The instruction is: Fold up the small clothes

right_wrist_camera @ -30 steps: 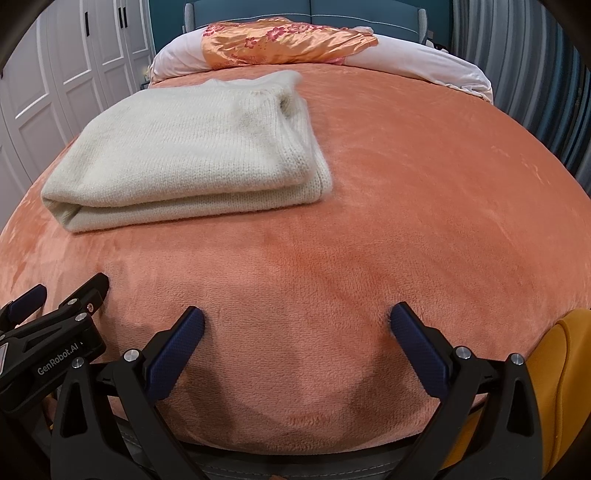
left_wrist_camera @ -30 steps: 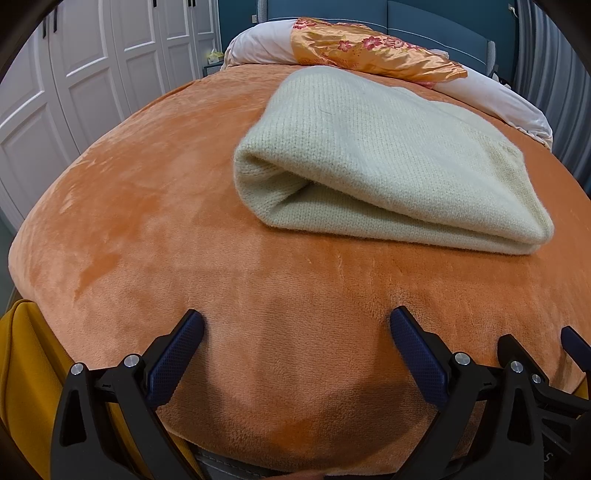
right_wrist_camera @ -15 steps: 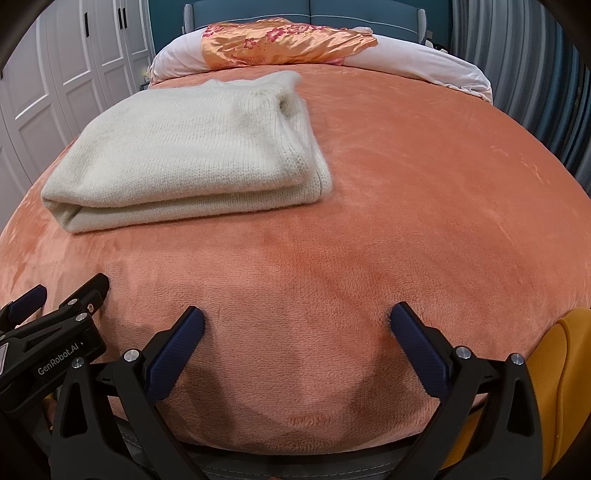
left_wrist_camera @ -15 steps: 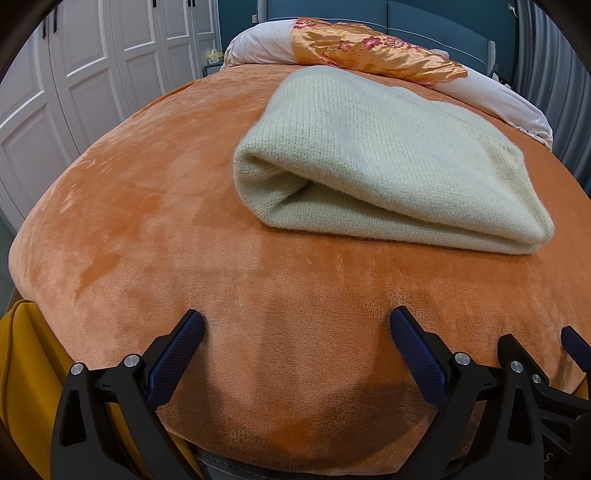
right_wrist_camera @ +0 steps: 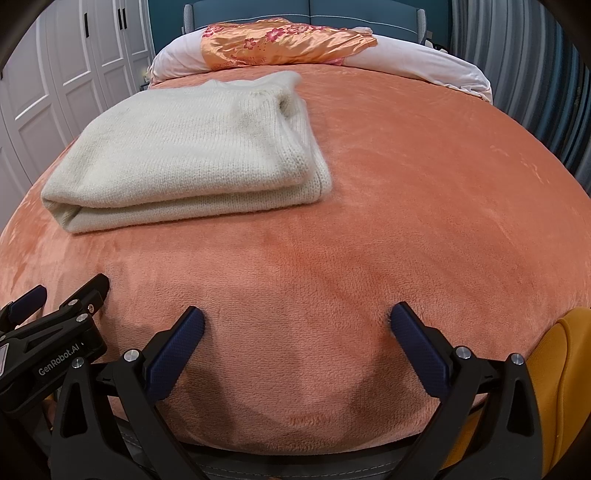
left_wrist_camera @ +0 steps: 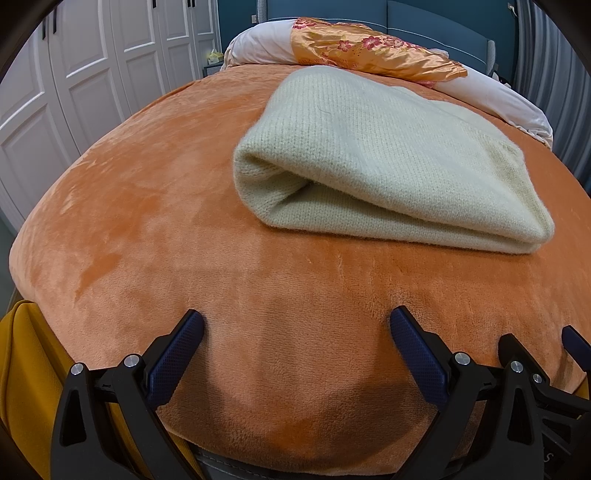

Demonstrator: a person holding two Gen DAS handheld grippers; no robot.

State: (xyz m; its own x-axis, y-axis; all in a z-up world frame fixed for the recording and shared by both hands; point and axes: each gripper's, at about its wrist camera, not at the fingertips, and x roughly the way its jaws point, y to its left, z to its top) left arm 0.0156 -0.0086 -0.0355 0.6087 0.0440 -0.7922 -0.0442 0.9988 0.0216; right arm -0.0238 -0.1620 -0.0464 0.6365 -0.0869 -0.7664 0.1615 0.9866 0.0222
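Note:
A cream knitted sweater [left_wrist_camera: 388, 158] lies folded flat on the orange plush bedspread [left_wrist_camera: 147, 221]; in the right wrist view the sweater [right_wrist_camera: 192, 155] sits to the upper left. My left gripper [left_wrist_camera: 295, 328] is open and empty, low at the bed's near edge, well short of the sweater. My right gripper [right_wrist_camera: 295, 325] is open and empty, also at the near edge, to the right of the sweater. The left gripper also shows at the lower left of the right wrist view [right_wrist_camera: 59, 299].
A white pillow with an orange floral cloth [left_wrist_camera: 369, 48] lies at the head of the bed against a blue headboard [right_wrist_camera: 332, 11]. White wardrobe doors [left_wrist_camera: 74, 74] stand on the left, grey curtains [right_wrist_camera: 517, 74] on the right. Yellow fabric [right_wrist_camera: 561, 387] hangs below the bed's near edge.

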